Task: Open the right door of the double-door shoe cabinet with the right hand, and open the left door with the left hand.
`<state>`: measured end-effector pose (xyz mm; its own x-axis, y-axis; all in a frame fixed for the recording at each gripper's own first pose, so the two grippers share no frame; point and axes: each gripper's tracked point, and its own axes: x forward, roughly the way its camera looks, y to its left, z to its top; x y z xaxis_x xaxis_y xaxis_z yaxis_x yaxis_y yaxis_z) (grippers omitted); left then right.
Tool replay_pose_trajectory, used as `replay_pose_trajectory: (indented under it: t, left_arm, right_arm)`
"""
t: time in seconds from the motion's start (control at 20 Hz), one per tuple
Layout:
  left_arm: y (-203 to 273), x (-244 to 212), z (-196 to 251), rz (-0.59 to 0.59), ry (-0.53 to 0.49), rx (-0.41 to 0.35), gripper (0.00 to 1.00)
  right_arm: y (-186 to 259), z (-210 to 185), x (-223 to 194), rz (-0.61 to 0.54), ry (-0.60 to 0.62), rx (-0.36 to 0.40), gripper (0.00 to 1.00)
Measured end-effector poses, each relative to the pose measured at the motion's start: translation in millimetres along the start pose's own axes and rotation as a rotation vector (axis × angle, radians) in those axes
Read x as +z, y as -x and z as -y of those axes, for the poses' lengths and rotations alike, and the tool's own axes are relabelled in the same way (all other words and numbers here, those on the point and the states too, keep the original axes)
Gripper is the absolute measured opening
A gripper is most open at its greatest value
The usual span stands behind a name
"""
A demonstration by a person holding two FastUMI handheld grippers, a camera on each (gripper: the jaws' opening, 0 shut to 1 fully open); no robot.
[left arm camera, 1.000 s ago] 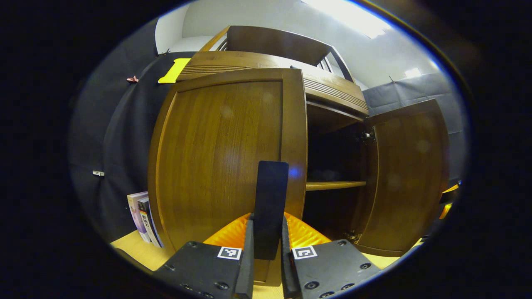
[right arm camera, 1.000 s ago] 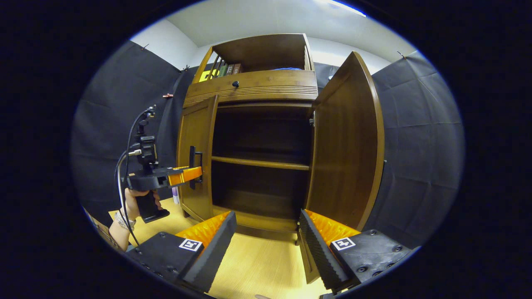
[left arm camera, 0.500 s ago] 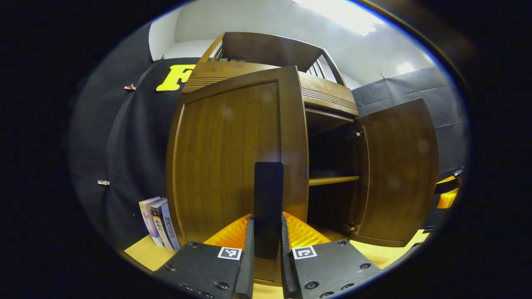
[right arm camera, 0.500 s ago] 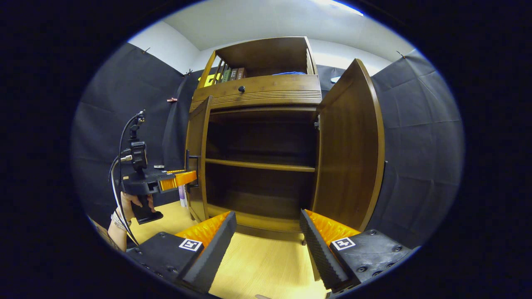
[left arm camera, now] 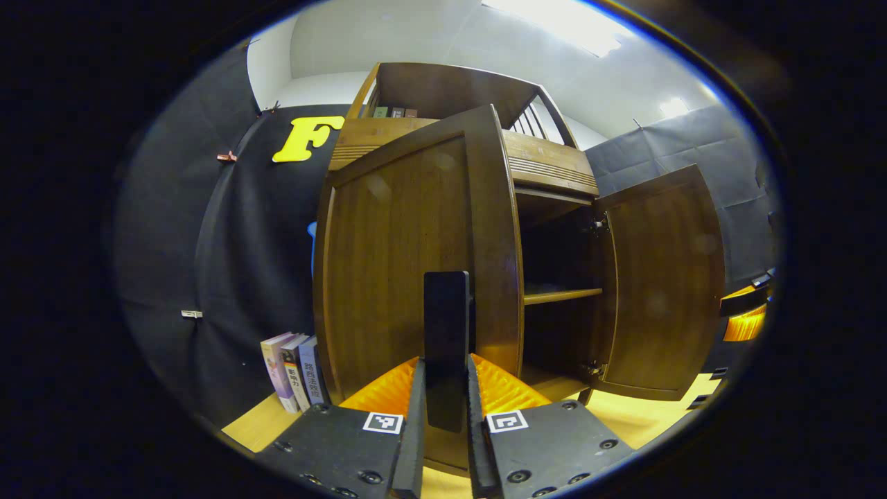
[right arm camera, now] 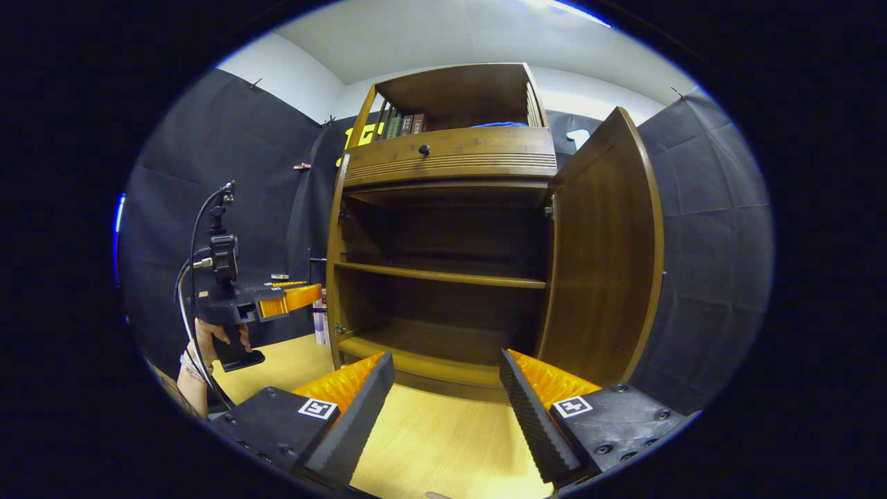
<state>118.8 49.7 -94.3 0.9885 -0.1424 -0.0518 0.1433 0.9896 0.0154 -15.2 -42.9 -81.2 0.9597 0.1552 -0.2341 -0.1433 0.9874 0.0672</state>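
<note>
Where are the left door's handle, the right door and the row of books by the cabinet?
left door's handle point(left arm camera: 445, 326), left gripper view, middle of the dark bar
right door point(right arm camera: 599, 263), right gripper view, inner panel
books point(left arm camera: 294, 371), left gripper view, spines

cabinet point(right arm camera: 443, 156) showing dark brown wood grain | handle point(left arm camera: 445, 346) looking black | floor point(right arm camera: 443, 443) glowing pale yellow wood | wall cloth point(right arm camera: 700, 229) hanging black | ceiling point(right arm camera: 416, 34) showing white

Three books point(left arm camera: 294, 371) stand upright on the wooden floor point(right arm camera: 443, 450). They lean against the black cloth wall point(left arm camera: 235, 263).
</note>
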Motion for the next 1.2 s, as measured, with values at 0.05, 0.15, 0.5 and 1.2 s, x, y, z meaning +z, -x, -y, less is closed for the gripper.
replay_pose_trajectory:
  t: [0.05,0.15,0.5,1.2]
  left_arm:
    - [5,1,-4,0.0,-0.006,0.01,0.3]
    - [13,2,-12,0.004,-0.01,0.028,0.28]
    - [34,4,-33,0.004,-0.031,0.082,0.26]
    - [69,4,-82,-0.004,-0.058,0.23,0.26]
  right_arm:
    - [0,-3,0,0.0,0.003,0.006,0.97]
    - [-1,-8,-1,-0.001,0.014,0.016,0.97]
    - [-5,-23,-3,-0.002,0.019,0.056,0.99]
    - [-7,-36,-14,-0.023,0.029,0.095,0.97]
